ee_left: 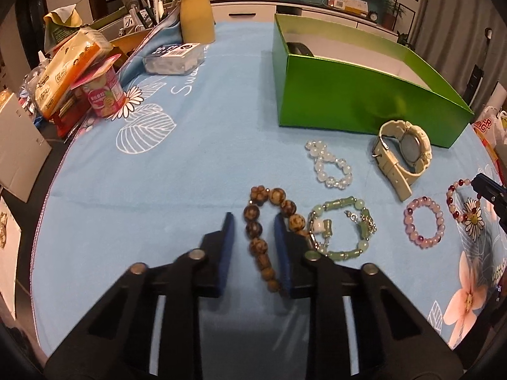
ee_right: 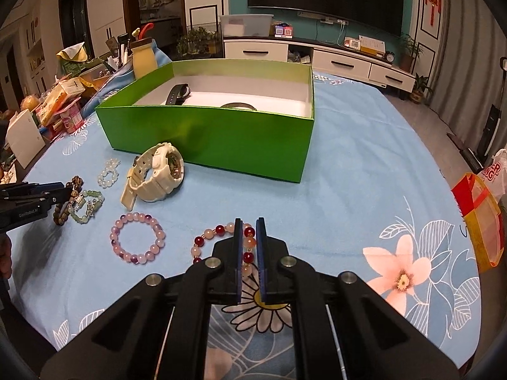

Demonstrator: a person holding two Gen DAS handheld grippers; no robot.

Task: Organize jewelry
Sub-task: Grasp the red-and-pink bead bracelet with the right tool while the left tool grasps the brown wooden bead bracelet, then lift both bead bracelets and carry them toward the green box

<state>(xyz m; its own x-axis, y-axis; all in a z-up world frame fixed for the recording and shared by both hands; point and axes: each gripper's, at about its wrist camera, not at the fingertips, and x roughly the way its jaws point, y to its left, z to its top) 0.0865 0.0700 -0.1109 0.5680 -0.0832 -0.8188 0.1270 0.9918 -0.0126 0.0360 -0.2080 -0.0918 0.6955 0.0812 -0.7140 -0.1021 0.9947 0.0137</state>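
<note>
My left gripper (ee_left: pixel 253 221) is open, its fingers astride one side of the brown wooden bead bracelet (ee_left: pixel 255 229) on the blue cloth. My right gripper (ee_right: pixel 249 223) is shut on the red and pink bead bracelet (ee_right: pixel 218 231), which lies on the cloth. Between them lie a green jade bracelet (ee_left: pixel 343 228), a clear crystal bracelet (ee_left: pixel 329 164), a purple-pink bead bracelet (ee_right: pixel 137 237) and a cream watch (ee_right: pixel 157 171). The green box (ee_right: pixel 221 133) stands behind, with a black watch (ee_right: pixel 177 93) inside.
Snack packs, a pink cup (ee_left: pixel 106 93) and a yellow jar (ee_left: pixel 196 15) crowd the table's far left. A clear plastic box (ee_left: pixel 174 57) lies near them. A red and yellow container (ee_right: pixel 481 218) sits at the right edge.
</note>
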